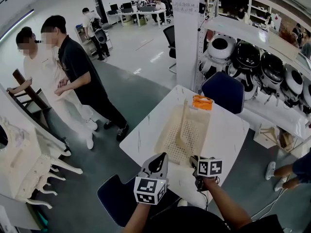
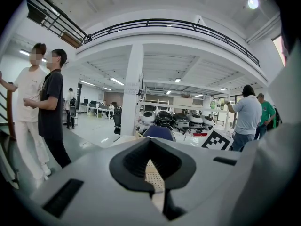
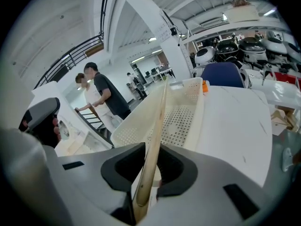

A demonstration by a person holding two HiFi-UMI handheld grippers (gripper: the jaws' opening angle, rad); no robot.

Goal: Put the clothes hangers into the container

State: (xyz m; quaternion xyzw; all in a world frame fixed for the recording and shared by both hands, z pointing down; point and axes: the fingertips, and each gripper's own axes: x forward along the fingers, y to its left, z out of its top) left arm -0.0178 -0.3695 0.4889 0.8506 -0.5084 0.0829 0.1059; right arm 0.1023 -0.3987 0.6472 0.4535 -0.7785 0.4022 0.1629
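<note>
A cream perforated basket [image 1: 165, 139] lies on the white table [image 1: 228, 130]. My right gripper [image 1: 196, 163] is at the basket's near end, shut on a wooden clothes hanger [image 1: 183, 125] whose far part slants up over the basket. In the right gripper view the hanger [image 3: 157, 126] runs from between the jaws of my right gripper [image 3: 149, 175] out above the basket [image 3: 200, 109]. My left gripper [image 1: 156, 166] hovers just left of it at the table's near edge. Its jaws stand a narrow gap apart in the left gripper view [image 2: 155, 187], empty, with the basket [image 2: 150, 171] seen through them.
An orange object [image 1: 202, 102] lies beyond the basket's far end. A navy chair [image 1: 223, 92] stands behind the table, another [image 1: 114, 195] at its near left. Two people [image 1: 73, 67] stand to the left near white furniture [image 1: 24, 154]. Shelves with round black-and-white devices [image 1: 257, 64] line the right.
</note>
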